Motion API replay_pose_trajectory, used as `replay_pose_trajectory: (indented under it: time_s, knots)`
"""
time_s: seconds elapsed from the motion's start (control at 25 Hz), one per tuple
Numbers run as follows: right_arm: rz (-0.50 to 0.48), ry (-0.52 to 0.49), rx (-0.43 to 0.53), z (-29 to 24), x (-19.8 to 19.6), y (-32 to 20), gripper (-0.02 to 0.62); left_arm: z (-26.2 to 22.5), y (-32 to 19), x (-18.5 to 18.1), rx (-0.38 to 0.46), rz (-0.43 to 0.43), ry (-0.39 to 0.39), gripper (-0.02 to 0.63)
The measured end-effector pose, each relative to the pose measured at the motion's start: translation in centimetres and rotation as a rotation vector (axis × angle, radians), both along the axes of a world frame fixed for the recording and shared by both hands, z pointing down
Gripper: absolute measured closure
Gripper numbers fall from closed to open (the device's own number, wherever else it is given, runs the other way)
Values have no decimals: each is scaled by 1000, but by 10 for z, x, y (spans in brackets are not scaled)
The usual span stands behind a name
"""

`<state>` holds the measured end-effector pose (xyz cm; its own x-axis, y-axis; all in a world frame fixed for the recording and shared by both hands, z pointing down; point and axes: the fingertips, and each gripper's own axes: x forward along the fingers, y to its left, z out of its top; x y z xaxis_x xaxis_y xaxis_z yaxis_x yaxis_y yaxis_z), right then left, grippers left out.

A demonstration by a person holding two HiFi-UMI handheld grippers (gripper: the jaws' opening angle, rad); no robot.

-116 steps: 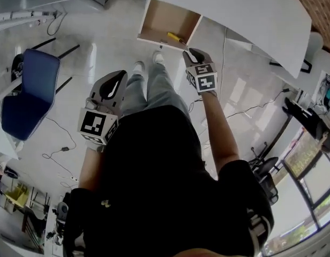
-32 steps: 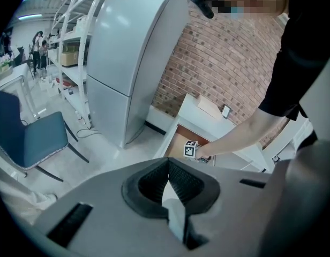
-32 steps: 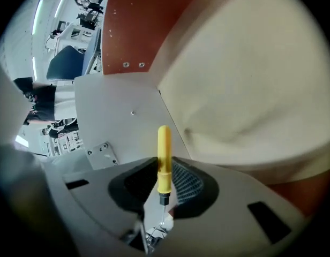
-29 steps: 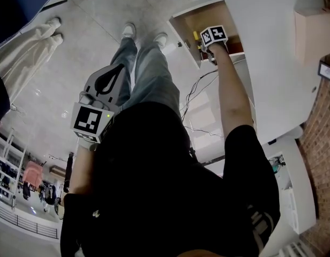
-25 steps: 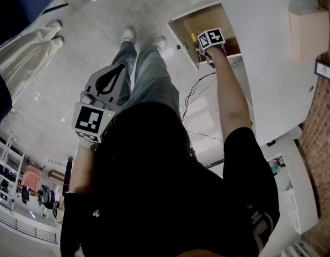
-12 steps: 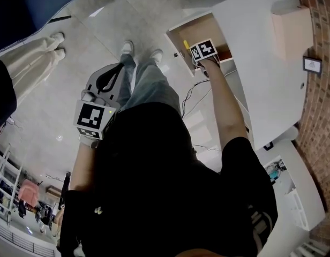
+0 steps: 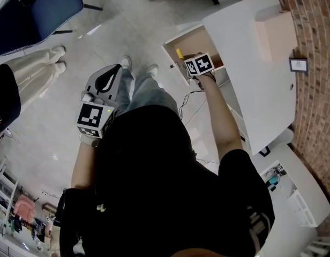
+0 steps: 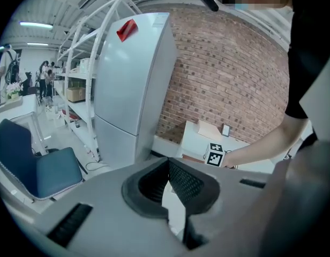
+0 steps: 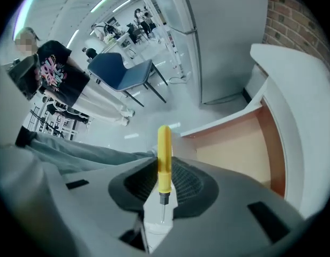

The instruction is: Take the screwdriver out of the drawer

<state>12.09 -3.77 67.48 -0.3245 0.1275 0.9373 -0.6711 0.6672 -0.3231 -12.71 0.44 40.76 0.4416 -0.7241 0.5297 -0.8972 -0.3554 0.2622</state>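
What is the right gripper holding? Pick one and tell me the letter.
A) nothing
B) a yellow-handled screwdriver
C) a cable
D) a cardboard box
B: in the right gripper view, the right gripper is closed on the screwdriver, whose yellow handle sticks out past the jaws, with the open drawer beyond it.

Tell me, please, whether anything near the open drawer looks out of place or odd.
Nothing stands out. The drawer is pulled open from the white desk, with nothing spilled or damaged in the part that shows. The screwdriver is gripped in the right tool near it, yellow handle pointing straight out past the jaws.
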Motion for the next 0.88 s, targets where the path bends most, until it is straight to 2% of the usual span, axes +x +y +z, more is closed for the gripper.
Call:
replay_pose_trajectory:
  time_s: [0.48,0.64,0.88]
  knots:
    - [46,-191,163,-121,-64,0,506,-44,-12,-16,115,33,0,603]
    - [75,-253,235,-165,-82,-6,506,-60,-17,-21,160,42,20,603]
    - [112,-370,343,-229,-102,-13,506,-82,-24,-29,207,45,9,603]
